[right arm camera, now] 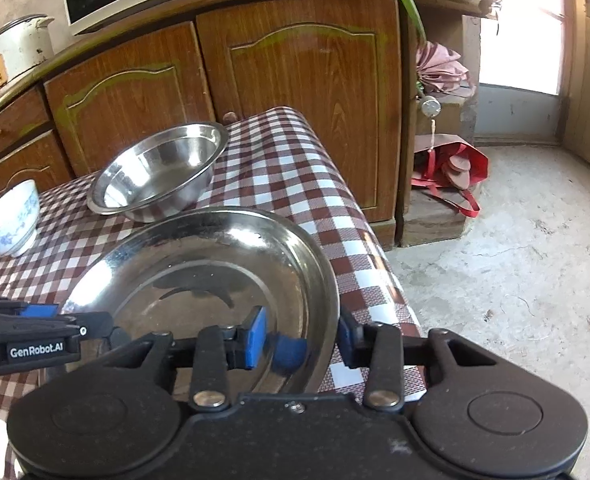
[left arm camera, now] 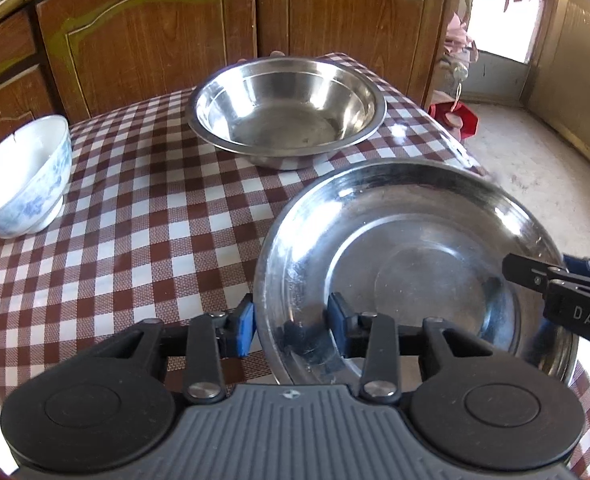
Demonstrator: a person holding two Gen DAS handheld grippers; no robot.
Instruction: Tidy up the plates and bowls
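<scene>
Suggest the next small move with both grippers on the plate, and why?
Probably lift the plate straight up, level. The left gripper and right gripper each straddle its rim on opposite sides, one finger inside and one outside, and it seems to rest on the table. The steel bowl behind looks like the stacking spot.

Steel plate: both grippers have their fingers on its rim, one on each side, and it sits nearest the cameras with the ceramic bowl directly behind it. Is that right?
Not quite. Directly behind the steel plate is the steel bowl; the ceramic bowl stands off to the left. The left wrist view shows it. The left gripper and right gripper do have their fingers on its rim, one on each side.
</scene>
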